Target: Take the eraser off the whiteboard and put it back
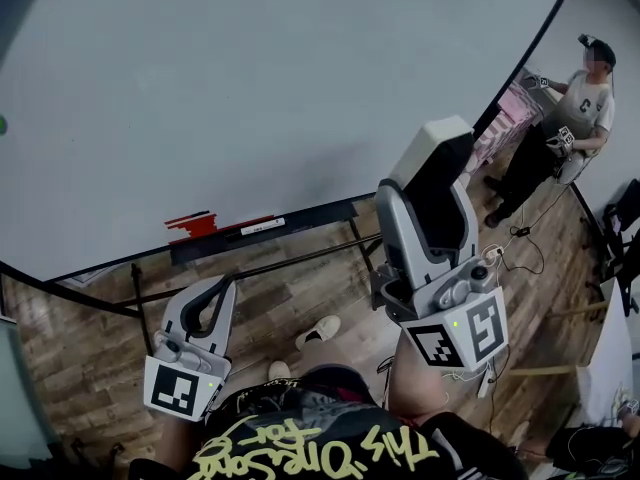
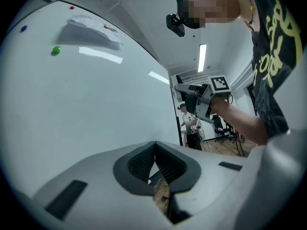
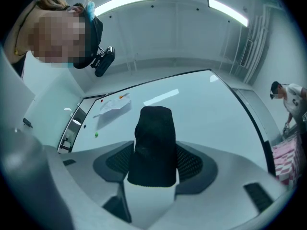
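The eraser (image 1: 432, 164), a white block with a black felt face, stands up out of my right gripper (image 1: 432, 230), which is shut on its lower end. In the right gripper view the eraser (image 3: 154, 143) fills the middle between the jaws, its dark felt towards the camera and the whiteboard (image 3: 206, 104) behind it. The large whiteboard (image 1: 250, 88) fills the upper head view. I cannot tell whether the eraser touches it. My left gripper (image 1: 222, 290) hangs low at the left, shut and empty; its fingertips (image 2: 154, 146) meet in front of the board.
The board's tray (image 1: 262, 230) holds red markers (image 1: 198, 223). A paper sheet (image 2: 91, 27) and a green magnet (image 2: 56, 50) sit high on the board. Black stand legs (image 1: 300, 266) cross the wooden floor. Another person (image 1: 570, 118) stands at the back right beside a pink object (image 1: 505, 118).
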`<state>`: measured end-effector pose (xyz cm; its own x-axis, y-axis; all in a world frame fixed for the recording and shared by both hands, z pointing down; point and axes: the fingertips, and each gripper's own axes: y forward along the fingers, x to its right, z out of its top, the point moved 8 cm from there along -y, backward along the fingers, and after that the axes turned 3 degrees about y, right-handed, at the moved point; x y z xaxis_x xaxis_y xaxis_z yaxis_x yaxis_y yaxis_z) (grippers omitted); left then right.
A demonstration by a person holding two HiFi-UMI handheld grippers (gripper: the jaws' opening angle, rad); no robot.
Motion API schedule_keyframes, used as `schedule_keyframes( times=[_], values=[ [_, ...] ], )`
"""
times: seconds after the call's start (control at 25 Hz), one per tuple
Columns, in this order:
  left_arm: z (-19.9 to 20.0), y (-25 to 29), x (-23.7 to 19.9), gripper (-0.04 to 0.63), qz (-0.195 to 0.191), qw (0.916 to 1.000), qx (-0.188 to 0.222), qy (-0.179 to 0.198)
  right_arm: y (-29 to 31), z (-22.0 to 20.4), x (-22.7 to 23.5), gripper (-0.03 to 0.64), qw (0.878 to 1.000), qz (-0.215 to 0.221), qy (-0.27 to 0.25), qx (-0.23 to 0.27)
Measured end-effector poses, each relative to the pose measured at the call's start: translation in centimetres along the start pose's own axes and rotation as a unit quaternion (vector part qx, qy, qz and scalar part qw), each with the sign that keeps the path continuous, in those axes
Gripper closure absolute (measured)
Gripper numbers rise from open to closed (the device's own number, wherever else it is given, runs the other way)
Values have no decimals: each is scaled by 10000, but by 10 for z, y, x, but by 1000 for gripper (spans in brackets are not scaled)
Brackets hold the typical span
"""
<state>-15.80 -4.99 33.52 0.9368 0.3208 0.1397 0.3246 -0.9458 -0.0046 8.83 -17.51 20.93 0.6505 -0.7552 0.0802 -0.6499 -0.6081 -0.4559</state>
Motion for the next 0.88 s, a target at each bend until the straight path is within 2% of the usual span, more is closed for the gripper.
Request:
schedule_keyframes(
  times=[0.88],
  values=[
    [-3,-19,-17,588,469,9989,-44,-79,47,-12,5,357,9999,104,35,0]
  ],
)
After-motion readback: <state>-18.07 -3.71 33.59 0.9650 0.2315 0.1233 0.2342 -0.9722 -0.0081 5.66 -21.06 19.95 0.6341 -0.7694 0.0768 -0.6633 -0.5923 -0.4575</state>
